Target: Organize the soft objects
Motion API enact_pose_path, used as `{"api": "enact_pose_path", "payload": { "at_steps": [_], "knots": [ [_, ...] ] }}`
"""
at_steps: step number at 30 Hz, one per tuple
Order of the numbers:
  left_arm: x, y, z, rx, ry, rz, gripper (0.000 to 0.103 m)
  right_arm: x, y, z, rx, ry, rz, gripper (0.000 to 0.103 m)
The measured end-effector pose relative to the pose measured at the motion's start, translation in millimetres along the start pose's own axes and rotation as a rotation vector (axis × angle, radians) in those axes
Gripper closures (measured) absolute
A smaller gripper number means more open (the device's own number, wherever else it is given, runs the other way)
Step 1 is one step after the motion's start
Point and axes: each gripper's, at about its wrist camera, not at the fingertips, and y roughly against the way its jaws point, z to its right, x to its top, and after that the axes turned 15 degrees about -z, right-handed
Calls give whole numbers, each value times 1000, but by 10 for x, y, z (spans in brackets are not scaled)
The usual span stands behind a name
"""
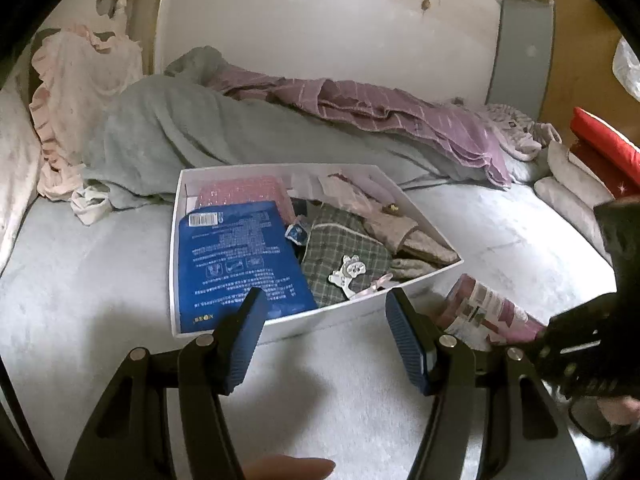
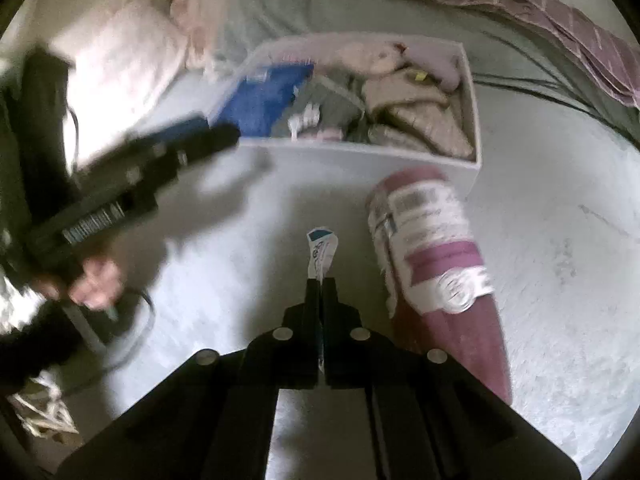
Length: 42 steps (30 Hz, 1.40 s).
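A white box (image 1: 178, 216) sits on the grey bed. It holds a blue packet (image 1: 236, 260), a pink packet (image 1: 244, 192), a plaid cloth (image 1: 340, 244) and beige clothes (image 1: 400, 232). My left gripper (image 1: 324, 336) is open and empty just in front of the box. A maroon roll with a white label (image 1: 488, 312) lies to the right of the box. In the right wrist view my right gripper (image 2: 321, 280) is shut on a small white and blue packet (image 2: 322, 248), left of the maroon roll (image 2: 432, 248) and short of the box (image 2: 360, 152).
A grey blanket (image 1: 192, 128) and a purple quilt (image 1: 380, 112) are heaped behind the box. Pink frilled pillows (image 1: 76, 92) lie at the left, grey and red cushions (image 1: 592, 148) at the right. The left gripper shows blurred in the right wrist view (image 2: 132, 180).
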Motion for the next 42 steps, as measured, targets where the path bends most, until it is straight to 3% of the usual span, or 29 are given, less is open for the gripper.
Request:
{"api": "enact_pose_path", "payload": {
  "at_steps": [2, 4, 8, 15, 17, 18, 19, 20, 21, 22, 26, 32, 38, 42],
  "knots": [
    [22, 1, 7, 12, -4, 6, 39, 56, 126, 37, 26, -40, 55, 101],
    [58, -10, 3, 17, 0, 3, 30, 156, 221, 78, 24, -78, 104, 101],
    [164, -23, -76, -12, 42, 29, 30, 435, 336, 132, -30, -133, 198, 101],
    [419, -179, -140, -20, 81, 21, 30, 1000, 203, 253, 11, -180, 252, 100],
    [402, -204, -142, -29, 89, 10, 30, 1079, 161, 314, 12, -223, 253, 90],
    [394, -204, -128, -24, 79, 11, 30, 1082, 155, 347, 18, -244, 256, 78],
    [386, -196, -107, -8, 66, 14, 30, 1053, 154, 365, 25, -262, 266, 69],
    [377, -186, -93, 2, 61, 18, 30, 997, 167, 369, 28, -268, 288, 48],
    [364, -169, -81, 5, 59, 22, 30, 958, 186, 368, 29, -269, 309, 35],
    [349, -152, -71, -1, 59, 22, 30, 870, 213, 352, 21, -268, 344, 32],
    [265, -91, -15, -47, 83, -30, 30, 704, 271, 232, -48, -205, 325, 30],
    [-3, 77, 185, 50, 34, -36, 30, 172, 393, -91, -231, -114, 350, 29],
    [-291, 225, 214, 32, 83, -79, 30, -450, 429, -401, -404, -74, 434, 21],
    [-533, 343, 227, 26, 128, -83, 30, -777, 423, -553, -463, -55, 481, 18]
  ]
}}
